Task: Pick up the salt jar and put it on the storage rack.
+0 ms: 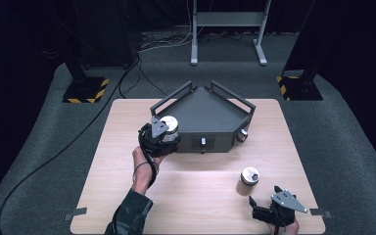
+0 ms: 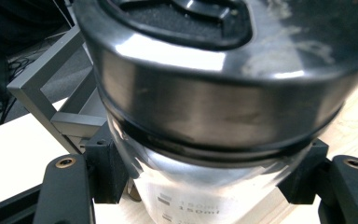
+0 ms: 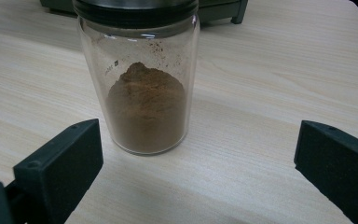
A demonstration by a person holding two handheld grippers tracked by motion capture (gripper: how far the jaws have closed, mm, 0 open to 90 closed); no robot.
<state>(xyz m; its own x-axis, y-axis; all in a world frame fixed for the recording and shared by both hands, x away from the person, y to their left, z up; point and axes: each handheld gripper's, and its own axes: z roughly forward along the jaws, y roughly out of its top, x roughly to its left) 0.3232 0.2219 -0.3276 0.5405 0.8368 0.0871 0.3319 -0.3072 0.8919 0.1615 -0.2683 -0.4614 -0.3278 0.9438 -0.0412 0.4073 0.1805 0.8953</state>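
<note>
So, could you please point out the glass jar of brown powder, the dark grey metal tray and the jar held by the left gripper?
glass jar of brown powder (image 3: 145, 112), right gripper view, powder-filled body.
dark grey metal tray (image 1: 203, 110), high view, bare floor.
held jar (image 2: 205, 100), left gripper view, metal lid's side.

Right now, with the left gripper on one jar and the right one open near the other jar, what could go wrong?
1. The left gripper grips its clear jar low on smooth glass, under a heavy metal lid; it might slip or tip.
2. That jar sits close beside the grey tray; lifting it could knock the tray's rail.
3. The right gripper is open and apart from the powder jar; an off-centre close could topple it.
</note>
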